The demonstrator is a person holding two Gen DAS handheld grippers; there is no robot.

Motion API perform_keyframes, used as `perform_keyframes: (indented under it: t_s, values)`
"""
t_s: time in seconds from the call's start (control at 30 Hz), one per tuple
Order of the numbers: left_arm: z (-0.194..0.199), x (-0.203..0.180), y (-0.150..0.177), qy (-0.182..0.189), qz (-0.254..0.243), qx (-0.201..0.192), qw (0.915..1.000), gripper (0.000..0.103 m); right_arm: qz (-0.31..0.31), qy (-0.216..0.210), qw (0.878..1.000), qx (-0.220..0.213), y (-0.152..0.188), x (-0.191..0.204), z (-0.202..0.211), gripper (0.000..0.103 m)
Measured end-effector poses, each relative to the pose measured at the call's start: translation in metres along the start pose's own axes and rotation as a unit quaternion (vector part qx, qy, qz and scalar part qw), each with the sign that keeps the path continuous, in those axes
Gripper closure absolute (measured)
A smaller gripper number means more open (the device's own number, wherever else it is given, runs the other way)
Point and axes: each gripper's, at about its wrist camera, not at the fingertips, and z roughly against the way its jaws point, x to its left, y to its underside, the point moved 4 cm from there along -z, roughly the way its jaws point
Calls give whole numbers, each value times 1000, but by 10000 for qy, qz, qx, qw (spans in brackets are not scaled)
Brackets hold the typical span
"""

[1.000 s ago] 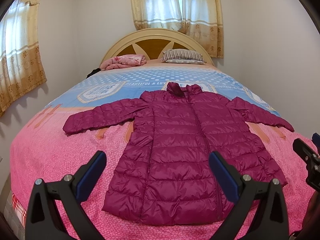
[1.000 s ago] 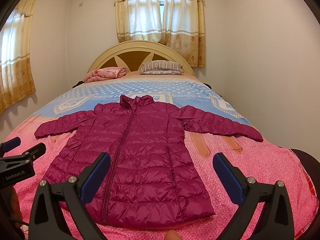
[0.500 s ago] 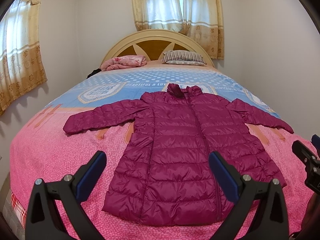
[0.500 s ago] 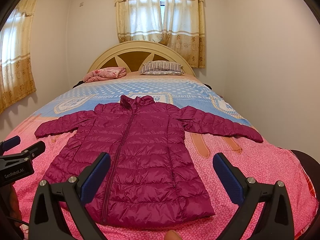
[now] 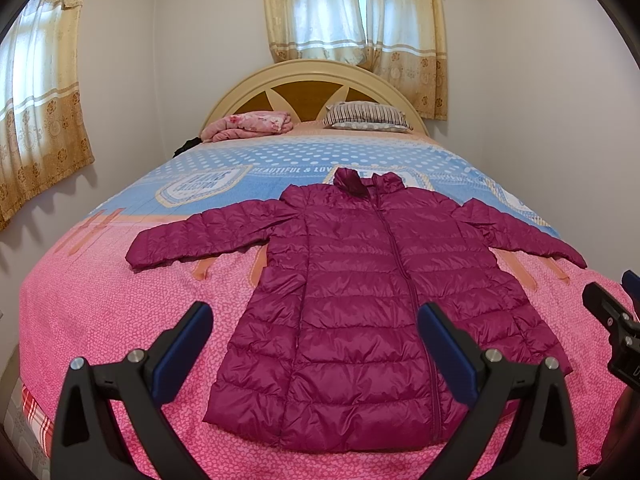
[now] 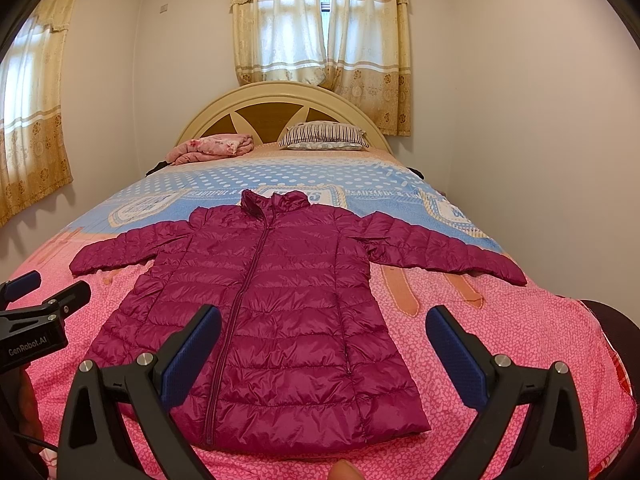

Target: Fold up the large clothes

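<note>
A magenta quilted puffer jacket (image 5: 360, 292) (image 6: 272, 300) lies flat and face up on the bed, zipped, both sleeves spread out to the sides, hem toward me. My left gripper (image 5: 316, 344) hovers open above the hem near the bed's foot, nothing between its blue pads. My right gripper (image 6: 324, 344) is open too, held over the jacket's lower right part and the bare bedspread. Each gripper shows at the edge of the other's view: the right gripper (image 5: 612, 320) and the left gripper (image 6: 40, 304).
The bed (image 5: 100, 300) has a pink and blue bedspread and a curved wooden headboard (image 5: 312, 88). A folded pink blanket (image 5: 248, 124) and a striped pillow (image 5: 366, 116) lie at the head. Walls stand close on both sides; curtained windows are behind and to the left.
Both views have crept slightly nearer and lower toward the jacket. The jacket has not moved and both grippers keep the same wide opening.
</note>
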Motion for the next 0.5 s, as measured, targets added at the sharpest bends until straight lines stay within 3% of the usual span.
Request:
perform_keyframes:
  t_s: [0.5]
  values:
    - [0,1,0,4,6,-12,10000,0,-12,-22,10000,1,1,1,0,1]
